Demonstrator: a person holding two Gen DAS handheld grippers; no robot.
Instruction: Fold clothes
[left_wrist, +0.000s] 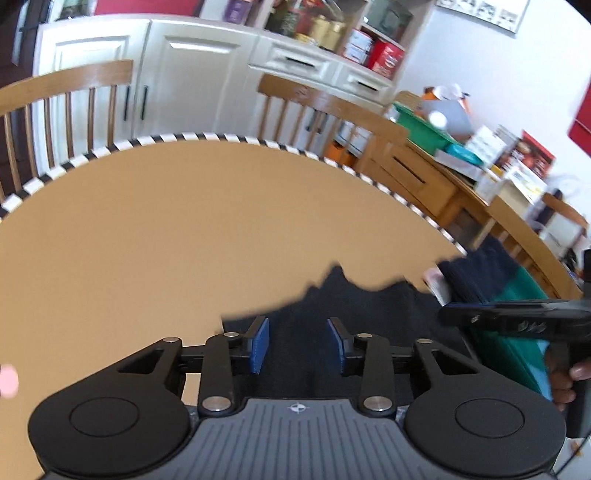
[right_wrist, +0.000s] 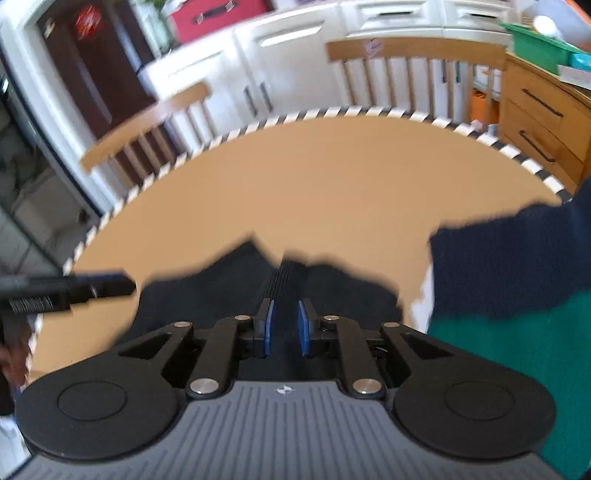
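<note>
Dark garment (left_wrist: 369, 317) bunched on the bench (left_wrist: 147, 240) well inside its striped edge (left_wrist: 207, 137), under left claw (left_wrist: 298, 343) released above it and right claw (right_wrist: 283, 326) parted, grasping nothing.

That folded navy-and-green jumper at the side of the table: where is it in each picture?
Left wrist view: navy-and-green jumper at the right edge, mid-height.
Right wrist view: jumper fills the lower right.
Shared landmark: the table's black-and-white striped rim.
</note>
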